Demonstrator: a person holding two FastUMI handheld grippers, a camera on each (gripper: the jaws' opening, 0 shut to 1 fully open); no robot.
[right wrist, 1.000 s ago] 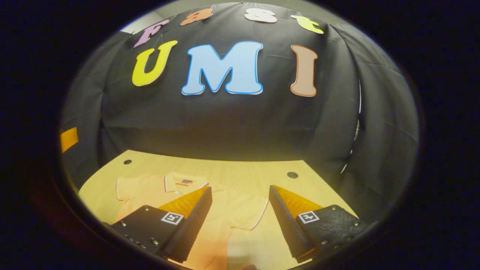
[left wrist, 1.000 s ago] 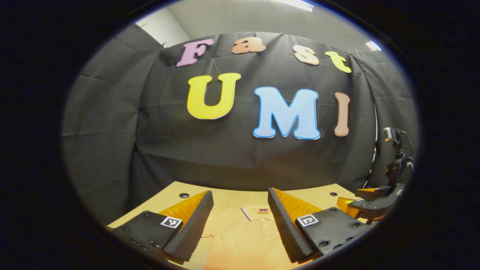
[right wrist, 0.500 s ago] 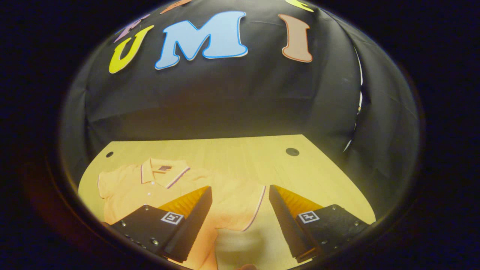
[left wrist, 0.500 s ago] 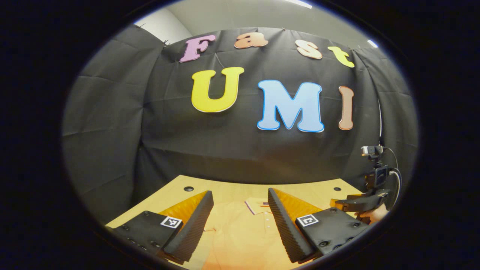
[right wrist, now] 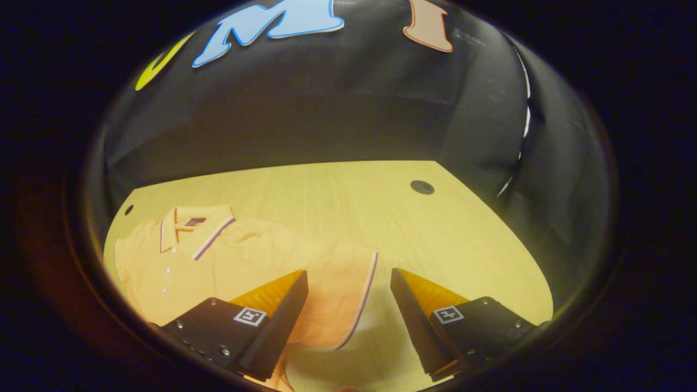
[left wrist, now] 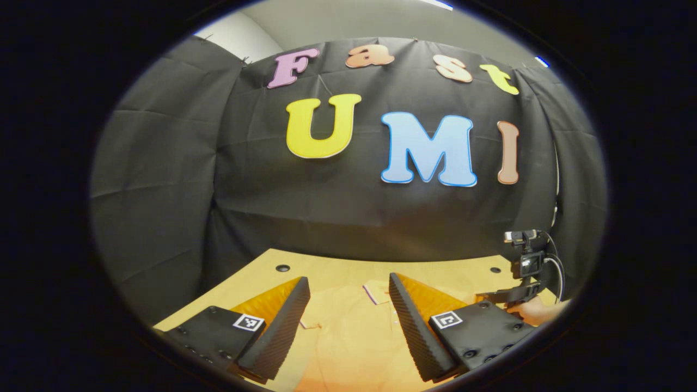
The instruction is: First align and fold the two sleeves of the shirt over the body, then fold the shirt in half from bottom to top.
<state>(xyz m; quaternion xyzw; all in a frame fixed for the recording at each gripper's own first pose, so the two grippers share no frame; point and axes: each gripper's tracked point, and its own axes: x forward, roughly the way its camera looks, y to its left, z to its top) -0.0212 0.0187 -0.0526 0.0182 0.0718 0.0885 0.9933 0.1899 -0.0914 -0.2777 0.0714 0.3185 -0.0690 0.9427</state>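
Observation:
An orange polo shirt (right wrist: 234, 261) lies flat on the wooden table (right wrist: 414, 234), collar toward the wall, with dark trim on collar and cuffs. Its right sleeve (right wrist: 343, 294) spreads out, the cuff running between my right gripper's fingers. My right gripper (right wrist: 348, 313) is open above that sleeve, not touching it. In the left gripper view the shirt's body (left wrist: 348, 337) lies below my open left gripper (left wrist: 348, 321), the collar (left wrist: 375, 291) just ahead. The right gripper (left wrist: 509, 296), held by a hand (left wrist: 536, 310), shows at the far right there.
Black cloth walls close in the table at the back and on both sides. Small round holes sit in the tabletop near its far corners (right wrist: 422, 187) (left wrist: 282, 268). Bare wood stretches to the right of the shirt in the right gripper view.
My right gripper has tipped down and moved in over the right sleeve, so the shirt looks larger and closer. The left gripper has shifted only slightly, with the shirt's collar now nearer its fingers.

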